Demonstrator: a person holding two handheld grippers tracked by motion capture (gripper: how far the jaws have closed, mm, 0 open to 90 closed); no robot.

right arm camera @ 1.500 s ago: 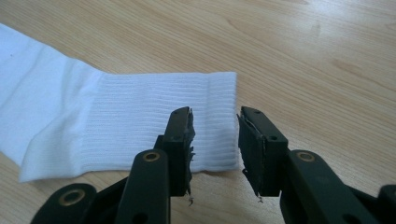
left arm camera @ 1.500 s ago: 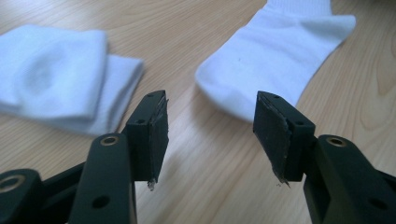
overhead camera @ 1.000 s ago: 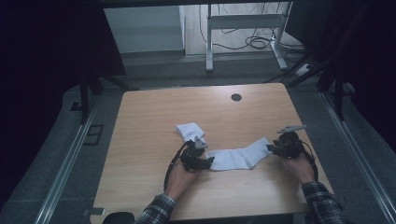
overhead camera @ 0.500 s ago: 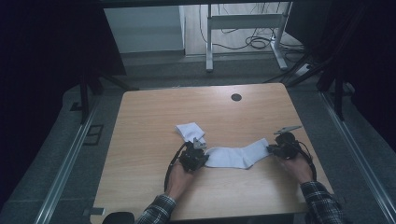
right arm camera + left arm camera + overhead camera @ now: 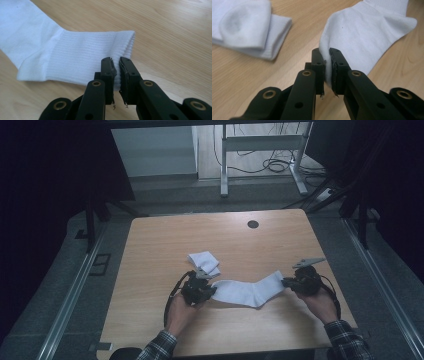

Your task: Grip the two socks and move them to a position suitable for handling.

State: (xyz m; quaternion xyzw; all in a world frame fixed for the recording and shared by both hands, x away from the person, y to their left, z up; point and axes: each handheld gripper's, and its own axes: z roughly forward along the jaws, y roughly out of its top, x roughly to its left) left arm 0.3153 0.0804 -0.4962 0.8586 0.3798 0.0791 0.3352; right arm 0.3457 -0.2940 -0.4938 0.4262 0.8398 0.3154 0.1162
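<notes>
1. Lying across the near part of the pale wooden table (image 5: 150, 250), the long white ribbed cotton sock (image 5: 248, 290) runs left to right; ribbed cuff at right, toe at left.
2. Left gripper (image 5: 212, 292) and right gripper (image 5: 285, 282) have just been closing; each now pinches one sock end. Earlier the jaws stood wider.
3. Sock sags mid-span, heel bulging toward the person. A folded white sock (image 5: 204, 262) lies just behind.
</notes>
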